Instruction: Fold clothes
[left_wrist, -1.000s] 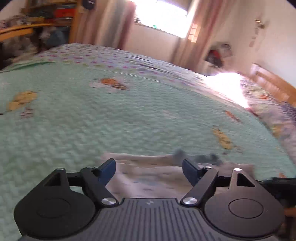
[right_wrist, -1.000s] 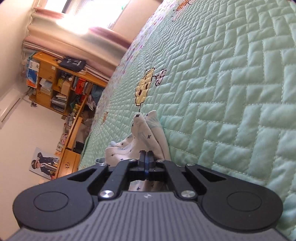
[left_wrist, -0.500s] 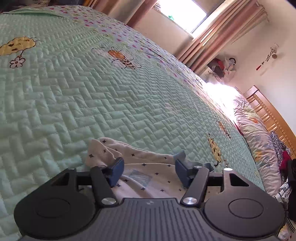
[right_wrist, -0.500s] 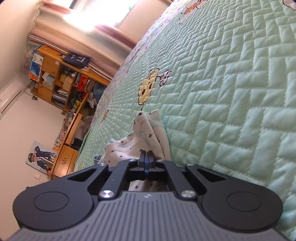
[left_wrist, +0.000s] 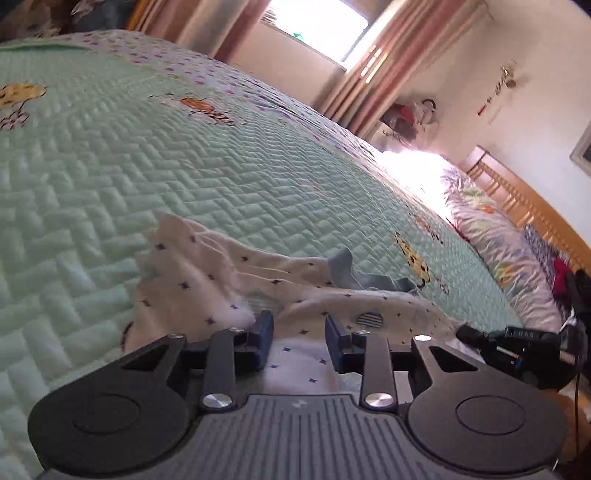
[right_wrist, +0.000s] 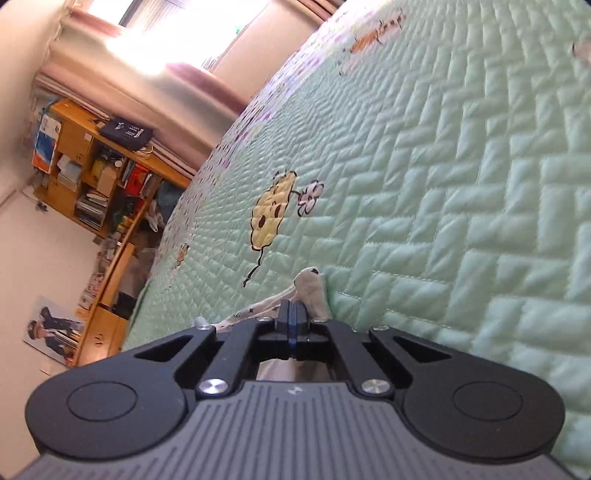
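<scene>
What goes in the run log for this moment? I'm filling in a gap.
left hand-held gripper: jaws just closing around white star-print garment | right hand-held gripper: shut on garment | surface: green quilt

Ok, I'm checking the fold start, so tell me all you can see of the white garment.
The white garment is soft, thin fabric with small dark star marks and grey-blue trim, lying crumpled on the green quilt. The left gripper has been closing over a fold that lies between its fingers; the right gripper pinches another edge.

Mint-green quilted bedspread (left_wrist: 229, 173) with cartoon prints; pink curtains (left_wrist: 354, 92); cluttered wooden bookshelf (right_wrist: 92, 177); wooden slatted headboard (left_wrist: 532, 210).
</scene>
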